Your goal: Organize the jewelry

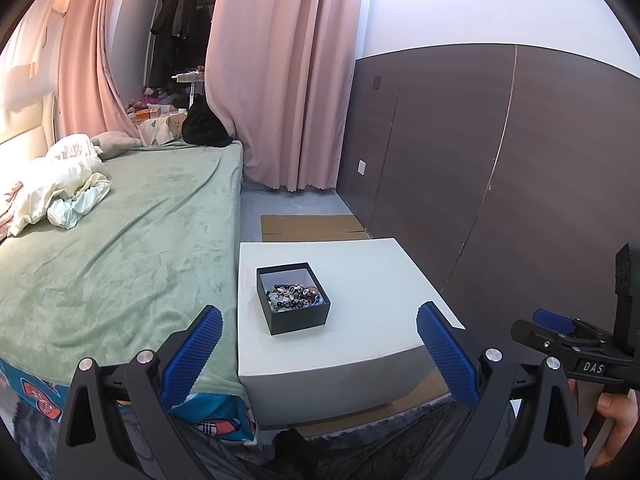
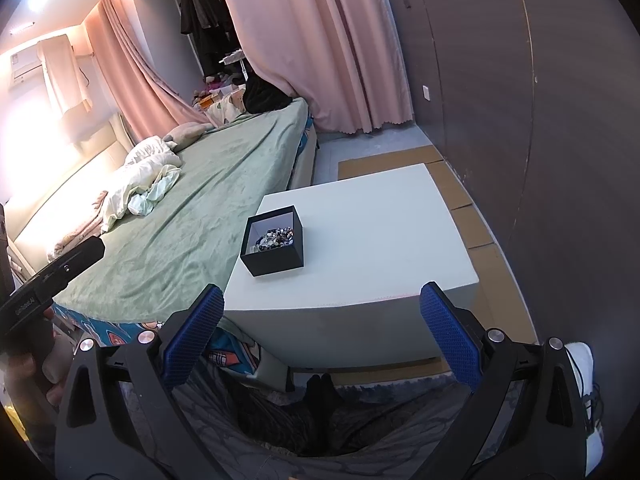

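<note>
Left wrist view: open black box [image 1: 293, 298] heaped with tangled beaded jewelry [image 1: 293, 293] — both tongs spread apart, empty.

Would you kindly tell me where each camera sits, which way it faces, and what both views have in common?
Left wrist: on the left tongs, held open, looking forward and down at the black jewelry box on the white table; the right tongs and a hand show at right.
Right wrist: on the right tongs, open, facing the same jewelry box from further right; feet in dark socks show below.
Shared: box, table, green bed, pink curtains.
</note>
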